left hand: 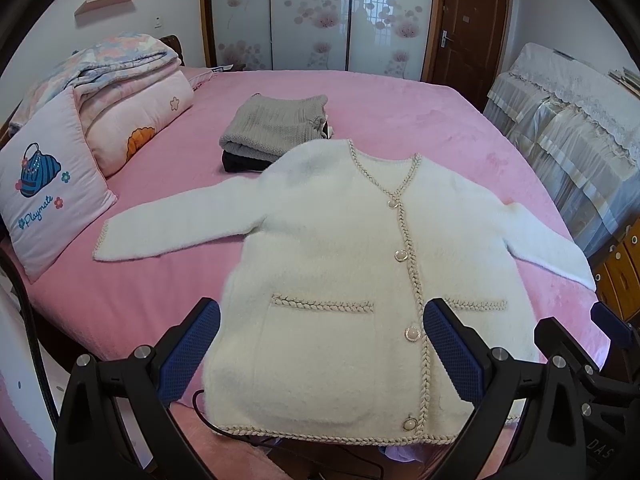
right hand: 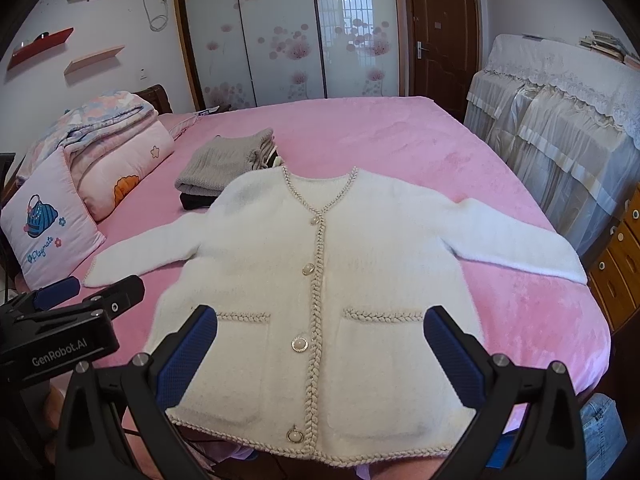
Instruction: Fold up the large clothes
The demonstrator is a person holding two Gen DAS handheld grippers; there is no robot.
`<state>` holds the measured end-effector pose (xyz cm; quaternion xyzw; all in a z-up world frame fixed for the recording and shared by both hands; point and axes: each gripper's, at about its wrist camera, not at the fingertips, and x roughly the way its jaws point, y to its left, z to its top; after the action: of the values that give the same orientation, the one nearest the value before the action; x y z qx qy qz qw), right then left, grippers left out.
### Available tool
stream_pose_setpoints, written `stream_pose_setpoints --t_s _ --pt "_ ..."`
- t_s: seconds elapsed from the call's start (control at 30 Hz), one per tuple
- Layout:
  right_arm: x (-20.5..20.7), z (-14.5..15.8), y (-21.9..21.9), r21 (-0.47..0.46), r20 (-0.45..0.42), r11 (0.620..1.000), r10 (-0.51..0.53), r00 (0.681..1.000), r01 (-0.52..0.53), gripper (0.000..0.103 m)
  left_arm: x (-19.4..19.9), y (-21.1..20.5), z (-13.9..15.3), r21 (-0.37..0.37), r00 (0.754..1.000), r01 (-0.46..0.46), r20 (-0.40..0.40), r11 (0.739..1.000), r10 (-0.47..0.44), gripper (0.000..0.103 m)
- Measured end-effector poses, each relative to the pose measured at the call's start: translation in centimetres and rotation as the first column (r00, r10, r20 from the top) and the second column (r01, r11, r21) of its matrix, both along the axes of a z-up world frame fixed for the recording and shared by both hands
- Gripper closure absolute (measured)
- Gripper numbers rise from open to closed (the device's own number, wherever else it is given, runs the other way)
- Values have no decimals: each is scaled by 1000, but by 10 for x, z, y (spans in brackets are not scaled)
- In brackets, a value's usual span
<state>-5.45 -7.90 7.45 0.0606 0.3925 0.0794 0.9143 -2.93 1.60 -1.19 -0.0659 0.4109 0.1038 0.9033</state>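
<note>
A fluffy white cardigan with braided beige trim, pearl buttons and two front pockets lies flat, front up, on the pink bed. Both sleeves are spread out sideways and its hem is at the bed's near edge. My left gripper is open above the cardigan's lower left half, nothing between its fingers. My right gripper is open above the lower middle, also holding nothing. In the right wrist view the left gripper shows at the left edge; the right gripper's fingers appear at the left view's right edge.
A folded grey knit on dark clothes sits just beyond the collar. Folded quilts and a pink pillow lie at the bed's left. A lace-covered cabinet and wooden drawers stand right. A black cable hangs below the hem.
</note>
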Motion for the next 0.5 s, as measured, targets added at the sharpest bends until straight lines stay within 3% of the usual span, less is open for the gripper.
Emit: stream_pose_setpoints --t_s 0.27,0.5 --pt "2 -7 -15 40 -31 998 -38 999 39 0 0 -12 0 40 1000 19 -2 999 -19 2" --pt "-3 -6 -28 57 -8 997 -49 999 50 0 -3 -22 2 44 1000 26 -6 999 -26 2"
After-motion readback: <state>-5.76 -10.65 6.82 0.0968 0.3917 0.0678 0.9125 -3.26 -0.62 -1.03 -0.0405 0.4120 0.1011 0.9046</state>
